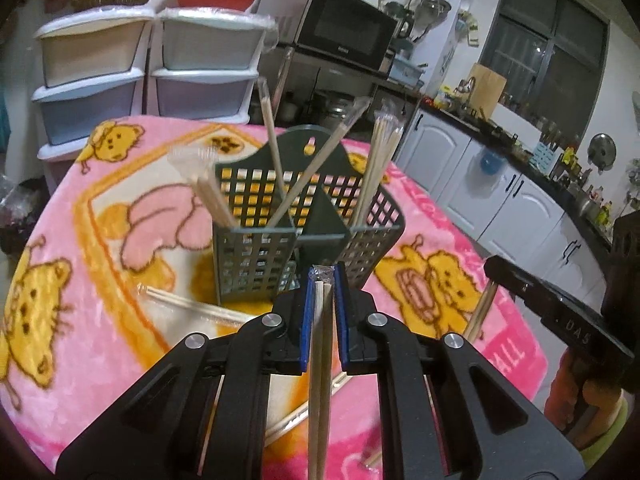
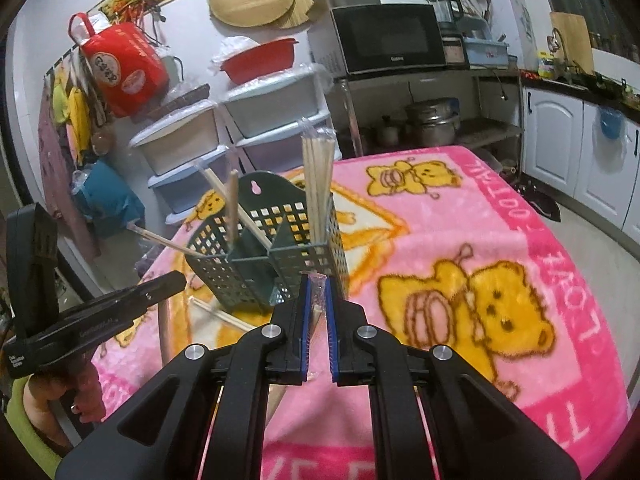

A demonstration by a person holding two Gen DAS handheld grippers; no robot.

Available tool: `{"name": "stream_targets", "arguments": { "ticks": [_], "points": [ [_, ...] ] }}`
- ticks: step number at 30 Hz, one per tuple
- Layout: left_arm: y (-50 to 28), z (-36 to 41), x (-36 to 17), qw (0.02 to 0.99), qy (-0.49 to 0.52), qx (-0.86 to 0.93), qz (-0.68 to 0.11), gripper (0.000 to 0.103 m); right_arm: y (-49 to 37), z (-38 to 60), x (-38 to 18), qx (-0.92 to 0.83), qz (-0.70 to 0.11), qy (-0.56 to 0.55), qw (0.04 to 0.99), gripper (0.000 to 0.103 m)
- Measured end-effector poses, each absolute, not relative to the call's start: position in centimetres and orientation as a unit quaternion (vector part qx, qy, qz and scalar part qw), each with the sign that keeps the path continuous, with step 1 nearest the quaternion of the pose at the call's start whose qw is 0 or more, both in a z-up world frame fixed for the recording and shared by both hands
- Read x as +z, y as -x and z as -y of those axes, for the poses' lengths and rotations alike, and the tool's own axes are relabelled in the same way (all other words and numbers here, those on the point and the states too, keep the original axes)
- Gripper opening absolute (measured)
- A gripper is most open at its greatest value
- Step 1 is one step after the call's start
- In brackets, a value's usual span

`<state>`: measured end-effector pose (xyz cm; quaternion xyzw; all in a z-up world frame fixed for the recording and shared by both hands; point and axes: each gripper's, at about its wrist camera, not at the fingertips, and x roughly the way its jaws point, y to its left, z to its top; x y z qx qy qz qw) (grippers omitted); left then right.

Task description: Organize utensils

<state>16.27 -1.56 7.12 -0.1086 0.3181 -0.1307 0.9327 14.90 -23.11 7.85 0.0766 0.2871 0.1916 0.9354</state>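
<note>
Above one basket (image 1: 280, 216), both grippers' fingers (image 1: 307, 312) pinch one chopstick pair (image 1: 322, 340) each.

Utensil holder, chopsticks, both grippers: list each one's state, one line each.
Left gripper: shut on a wrapped chopstick pair.
Right gripper: shut on a wrapped chopstick pair.
Green utensil holder: upright on the pink blanket, several chopsticks standing inside.
Loose chopstick pair: lying flat on the blanket beside the holder.
Microwave: door closed.
</note>
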Motion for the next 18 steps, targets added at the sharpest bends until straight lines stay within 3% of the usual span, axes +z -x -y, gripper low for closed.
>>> {"name": "stream_targets", "arguments": {
  "ticks": [18],
  "points": [
    [-16.6,2.5,10.9,0.944,0.105,-0.156,-0.272,0.003,-13.9,23.4,11.2,0.191,-0.242,-0.069,0.949,0.007]
  ]
}}
